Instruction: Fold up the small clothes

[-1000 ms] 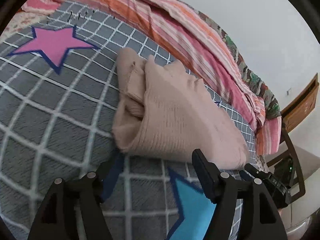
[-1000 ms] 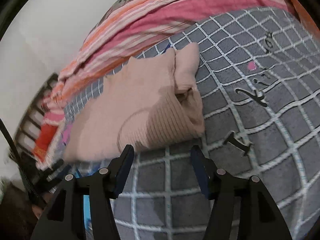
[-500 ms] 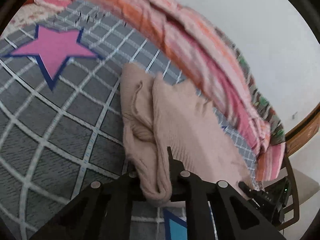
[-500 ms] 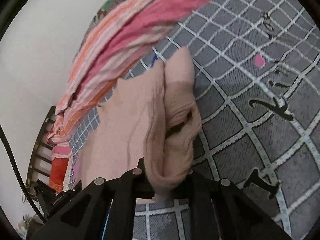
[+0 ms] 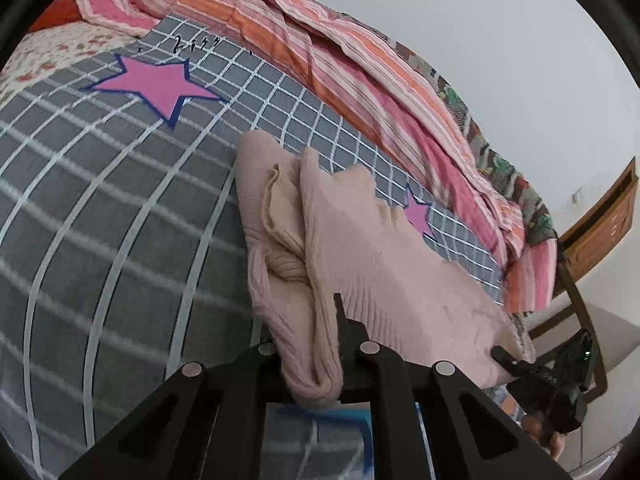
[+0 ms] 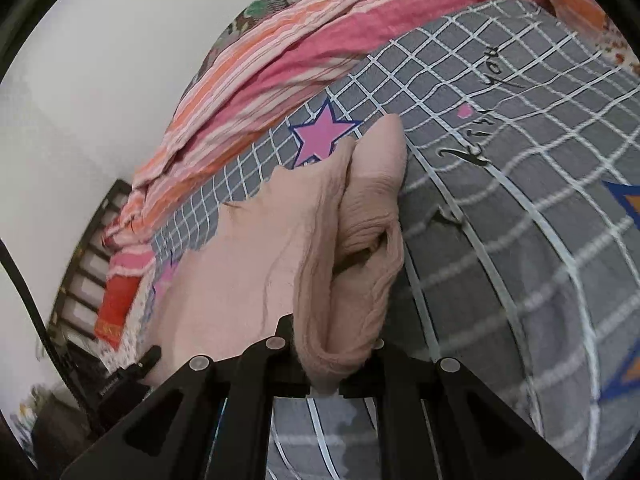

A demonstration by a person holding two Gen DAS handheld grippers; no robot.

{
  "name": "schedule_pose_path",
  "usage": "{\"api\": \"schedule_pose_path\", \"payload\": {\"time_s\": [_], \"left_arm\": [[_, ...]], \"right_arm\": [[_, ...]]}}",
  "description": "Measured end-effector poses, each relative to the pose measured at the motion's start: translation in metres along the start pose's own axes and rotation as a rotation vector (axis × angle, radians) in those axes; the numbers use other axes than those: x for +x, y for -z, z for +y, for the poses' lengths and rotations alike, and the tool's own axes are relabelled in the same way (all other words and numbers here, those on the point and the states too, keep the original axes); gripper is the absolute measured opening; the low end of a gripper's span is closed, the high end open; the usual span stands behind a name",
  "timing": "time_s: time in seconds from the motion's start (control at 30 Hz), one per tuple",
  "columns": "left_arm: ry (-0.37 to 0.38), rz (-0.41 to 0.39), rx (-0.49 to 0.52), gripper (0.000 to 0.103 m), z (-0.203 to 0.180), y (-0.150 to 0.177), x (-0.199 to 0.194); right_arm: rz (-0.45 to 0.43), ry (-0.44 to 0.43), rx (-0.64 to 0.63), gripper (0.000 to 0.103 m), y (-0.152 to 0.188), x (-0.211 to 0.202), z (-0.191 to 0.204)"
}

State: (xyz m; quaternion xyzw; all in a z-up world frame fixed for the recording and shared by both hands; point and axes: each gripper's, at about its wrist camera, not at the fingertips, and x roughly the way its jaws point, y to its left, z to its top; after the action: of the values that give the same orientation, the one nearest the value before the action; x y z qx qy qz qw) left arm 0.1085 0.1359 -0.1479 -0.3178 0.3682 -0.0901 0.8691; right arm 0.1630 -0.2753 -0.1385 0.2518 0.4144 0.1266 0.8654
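Item: beige knit garment [image 5: 360, 264], partly folded, lying on a grey checked bedcover [image 5: 120, 220] and stretching forward from both grippers. Left gripper [image 5: 316, 364]: jaws closed tight on a bunched near corner of the garment, a roll of knit pinched between them and bulging just below the tips. Right gripper [image 6: 332, 364]: likewise clamped on the other near corner, a thick fold of fabric squeezed between the fingers. In the left view the right gripper's tip shows at the far right, touching the garment's edge. A folded sleeve lies along the garment's outer side in each view. Bedcover: white grid lines, pink star [image 5: 156, 84] ahead and to the left of the left gripper. Striped pink and orange quilt [image 5: 320, 56] heaped beyond the garment, against a white wall [image 5: 460, 20].
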Motion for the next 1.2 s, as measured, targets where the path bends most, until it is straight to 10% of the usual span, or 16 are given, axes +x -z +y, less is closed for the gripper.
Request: {"api": "schedule_pose_path", "payload": {"time_s": [0.33,0.6,1.0,1.13,1.2], "left_arm": [[-0.135,-0.042,0.093,0.046,0.005,-0.008,-0.022],[-0.13,-0.061,0.185,0.049,-0.021,-0.05,-0.007],[-0.245,0.053,0.27,0.043,-0.039,-0.102,0.088],[-0.243,0.096,0.245,0.016,-0.032,-0.107,0.109],[-0.234,0.106,0.215,0.008,-0.025,-0.108,0.111]], "right_arm": [[-0.105,0.177,-0.197,0.035,0.013,-0.031,0.004],[-0.132,0.175,-0.209,0.035,-0.025,-0.015,0.018],[-0.018,0.254,-0.209,0.035,-0.085,0.065,0.021],[0.061,0.259,-0.193,0.035,-0.097,0.093,0.021],[0.095,0.273,-0.201,0.006,-0.101,0.107,0.022]]}}
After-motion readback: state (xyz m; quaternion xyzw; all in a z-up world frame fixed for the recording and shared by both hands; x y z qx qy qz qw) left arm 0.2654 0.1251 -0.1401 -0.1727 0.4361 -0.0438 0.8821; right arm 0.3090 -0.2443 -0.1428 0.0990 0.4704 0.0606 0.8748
